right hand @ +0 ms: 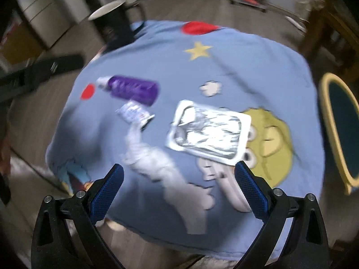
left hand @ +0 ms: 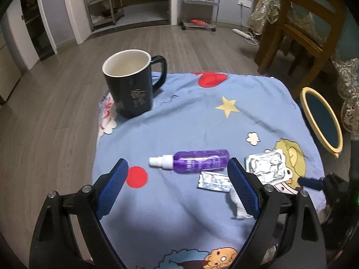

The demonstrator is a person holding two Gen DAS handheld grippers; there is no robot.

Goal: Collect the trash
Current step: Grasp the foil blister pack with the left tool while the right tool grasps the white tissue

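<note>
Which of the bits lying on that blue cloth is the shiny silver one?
The crumpled foil tray, rectangular with a white rim, lying on the yellow cartoon face. The purple spray bottle and the small printed wrapper beside it are not silver.

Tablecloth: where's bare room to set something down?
Free: the middle of the cloth, between mug, star and bottle. Also the near edge below the red dot. Crowded: near right, where bottle, sachet, tissue and foil tray cluster.

Print on the mug (left hand: 134, 85) and spray bottle (left hand: 197, 161) is illegible.
</note>
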